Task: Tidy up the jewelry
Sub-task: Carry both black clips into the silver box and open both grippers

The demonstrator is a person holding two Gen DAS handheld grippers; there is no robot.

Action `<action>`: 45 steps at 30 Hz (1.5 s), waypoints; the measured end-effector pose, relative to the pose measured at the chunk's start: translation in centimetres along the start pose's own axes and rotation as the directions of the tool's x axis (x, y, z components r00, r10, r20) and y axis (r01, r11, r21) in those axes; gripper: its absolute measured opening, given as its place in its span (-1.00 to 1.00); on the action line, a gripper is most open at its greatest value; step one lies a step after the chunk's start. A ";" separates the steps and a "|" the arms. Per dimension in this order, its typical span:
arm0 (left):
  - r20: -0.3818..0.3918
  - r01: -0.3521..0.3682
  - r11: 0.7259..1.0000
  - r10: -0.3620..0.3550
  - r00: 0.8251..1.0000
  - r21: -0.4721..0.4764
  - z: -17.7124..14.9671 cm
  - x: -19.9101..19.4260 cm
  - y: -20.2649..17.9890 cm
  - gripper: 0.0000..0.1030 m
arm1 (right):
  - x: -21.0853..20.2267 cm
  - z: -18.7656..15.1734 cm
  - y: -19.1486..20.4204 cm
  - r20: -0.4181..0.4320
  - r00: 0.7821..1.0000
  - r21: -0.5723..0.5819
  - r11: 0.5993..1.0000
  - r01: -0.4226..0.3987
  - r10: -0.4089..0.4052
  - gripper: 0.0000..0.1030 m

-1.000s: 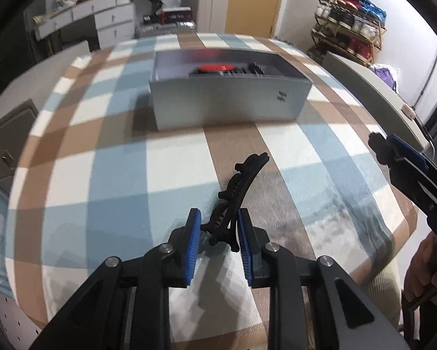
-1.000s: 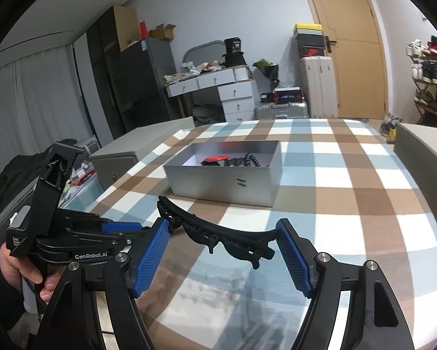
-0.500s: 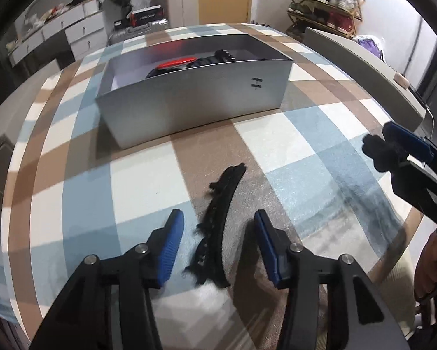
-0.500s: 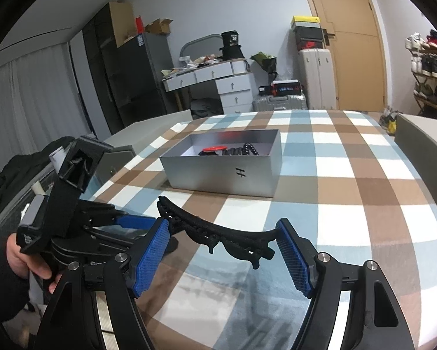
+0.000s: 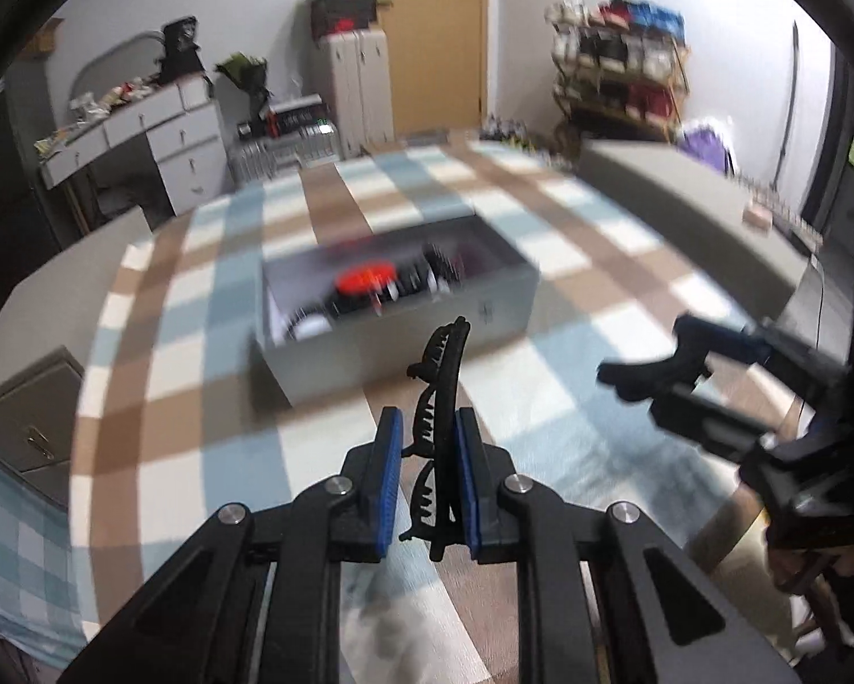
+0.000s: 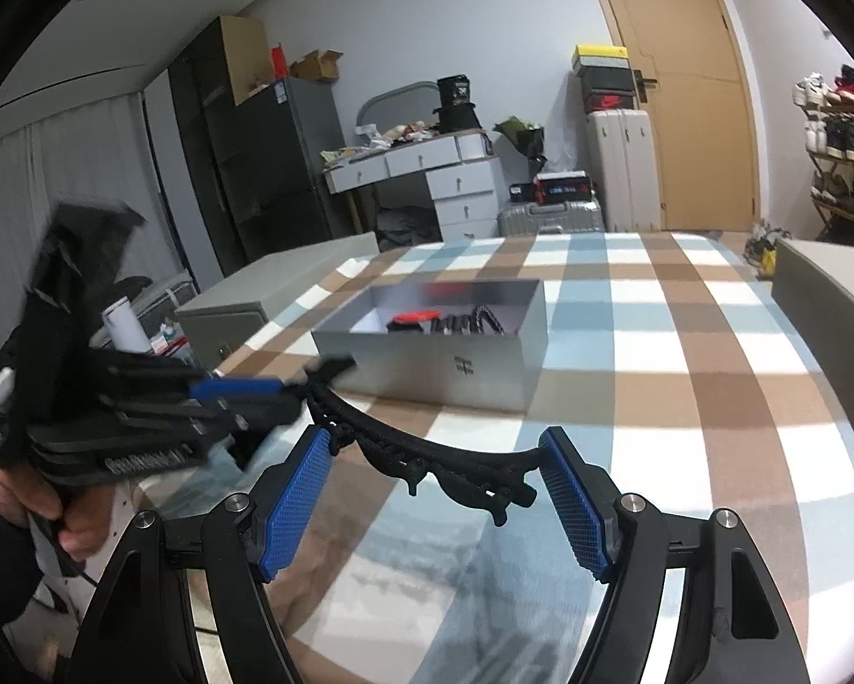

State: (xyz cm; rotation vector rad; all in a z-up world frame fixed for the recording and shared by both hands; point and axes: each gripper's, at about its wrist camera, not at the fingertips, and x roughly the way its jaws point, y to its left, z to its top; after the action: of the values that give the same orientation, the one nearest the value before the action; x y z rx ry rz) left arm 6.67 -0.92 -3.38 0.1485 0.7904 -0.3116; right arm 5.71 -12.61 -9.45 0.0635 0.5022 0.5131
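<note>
Checked cloth in blue, brown and white covers the counter, with a door and shoe rack behind. We see the left claw closed on a black toothed hair clip, held clear of the cloth and pointing toward the grey box, which holds a red item and dark pieces. Our right claw stands wide apart, gripping nothing, the clip seen between its blue pads
</note>
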 end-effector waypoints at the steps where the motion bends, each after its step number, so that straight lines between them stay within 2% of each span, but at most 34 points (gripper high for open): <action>1: 0.019 -0.008 1.000 0.009 1.000 -0.008 0.6 -0.4 0.4 -0.74 | 0.1 0.5 -0.1 0.008 1.000 0.003 1.000 -0.010 0.010 0.45; 7: 0.071 -0.011 0.998 0.016 0.997 -0.069 3.0 0.0 2.5 -0.74 | 0.9 4.3 -0.5 0.060 0.997 0.003 0.998 -0.058 0.058 0.45; 10: 0.082 0.023 0.994 -0.015 0.997 -0.103 4.1 0.7 3.5 -0.74 | 2.0 5.9 -0.6 0.065 0.995 -0.009 0.997 -0.078 0.078 0.45; 12: 0.089 0.014 0.995 -0.005 0.996 -0.098 4.6 1.2 3.6 -0.74 | 3.0 6.9 -0.8 0.058 0.995 -0.014 0.997 -0.081 0.082 0.45; 21: 0.042 0.072 0.989 -0.067 0.997 -0.132 6.1 4.9 4.7 -0.74 | 7.5 9.9 -2.6 0.029 0.998 0.002 0.998 -0.060 0.060 0.45; 29: 0.005 0.093 0.979 -0.094 0.996 -0.183 6.2 7.1 5.7 -0.74 | 10.9 9.8 -4.0 -0.022 0.997 0.052 0.996 -0.074 0.075 0.45; 37: -0.029 0.126 0.972 -0.134 0.991 -0.196 5.8 8.1 5.9 -0.74 | 13.0 9.2 -4.2 -0.069 0.996 0.048 0.997 -0.060 0.063 0.45; 45: -0.029 0.110 0.971 -0.119 0.992 -0.212 6.0 8.2 6.3 -0.74 | 13.8 10.0 -4.5 -0.080 0.994 0.067 0.995 -0.073 0.079 0.46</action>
State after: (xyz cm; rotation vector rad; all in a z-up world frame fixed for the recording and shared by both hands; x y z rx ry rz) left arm 18.20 1.73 -5.00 -0.0901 0.8699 -0.3330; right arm 22.95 -9.21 -7.67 0.1232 0.5989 0.5761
